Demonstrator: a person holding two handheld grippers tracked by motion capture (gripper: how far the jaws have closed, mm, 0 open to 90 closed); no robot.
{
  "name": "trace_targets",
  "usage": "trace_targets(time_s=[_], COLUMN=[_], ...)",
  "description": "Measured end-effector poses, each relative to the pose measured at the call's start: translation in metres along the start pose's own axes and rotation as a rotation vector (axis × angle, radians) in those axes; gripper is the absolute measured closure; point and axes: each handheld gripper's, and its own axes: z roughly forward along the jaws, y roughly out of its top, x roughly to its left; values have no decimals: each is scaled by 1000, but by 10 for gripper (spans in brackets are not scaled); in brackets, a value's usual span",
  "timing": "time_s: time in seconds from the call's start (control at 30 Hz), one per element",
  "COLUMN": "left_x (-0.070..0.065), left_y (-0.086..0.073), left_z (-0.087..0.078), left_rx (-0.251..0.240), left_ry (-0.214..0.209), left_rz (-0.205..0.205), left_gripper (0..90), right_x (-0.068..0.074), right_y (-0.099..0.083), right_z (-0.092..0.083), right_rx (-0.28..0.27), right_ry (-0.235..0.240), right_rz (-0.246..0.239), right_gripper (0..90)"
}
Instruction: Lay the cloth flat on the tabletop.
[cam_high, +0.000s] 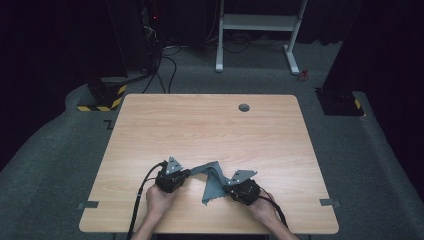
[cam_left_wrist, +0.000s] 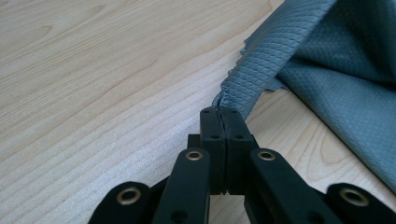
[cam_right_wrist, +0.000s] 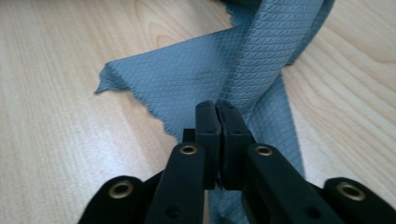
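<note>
**A:** Where's the cloth?

**B:** The grey waffle-weave cloth (cam_high: 212, 180) sits near my edge of the wooden table (cam_high: 210, 125), strung between both tools. My left gripper (cam_left_wrist: 219, 112) is pinching one corner with its jaws pressed together; my right gripper (cam_right_wrist: 216, 106) is clamped on another corner the same way.

**A:** How do I fold it cleanly?

**B:** I judge it best to keep both pinches firm, hold the edge taut and level, and lay it down without letting the loose scalloped corner drag or twist underneath.

One grey cloth (cam_high: 212, 181), two tongs — left (cam_high: 189, 172), right (cam_high: 223, 186) — one table (cam_high: 210, 125), two hands.
</note>
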Motion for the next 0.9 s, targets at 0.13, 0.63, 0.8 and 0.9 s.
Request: trace_targets(time_s=[0.13,0.63,0.8,0.9], left_x=[-1,-7,-6,-4], left_y=[-5,-5,-5,-6], left_z=[5,4,4,3], left_rx=[-4,-4,-4,-17], left_ry=[16,63,73,81], left_rz=[14,48,37,4], left_gripper=[888,884,857,771], right_x=[-1,-47,-33,-18], right_y=[1,47,57,55], right_z=[-4,-3,18,29], right_rx=[-21,-167,-114,-66], right_ry=[6,-29,15,51], right_rz=[7,253,189,125], right_gripper=[777,764,771,769])
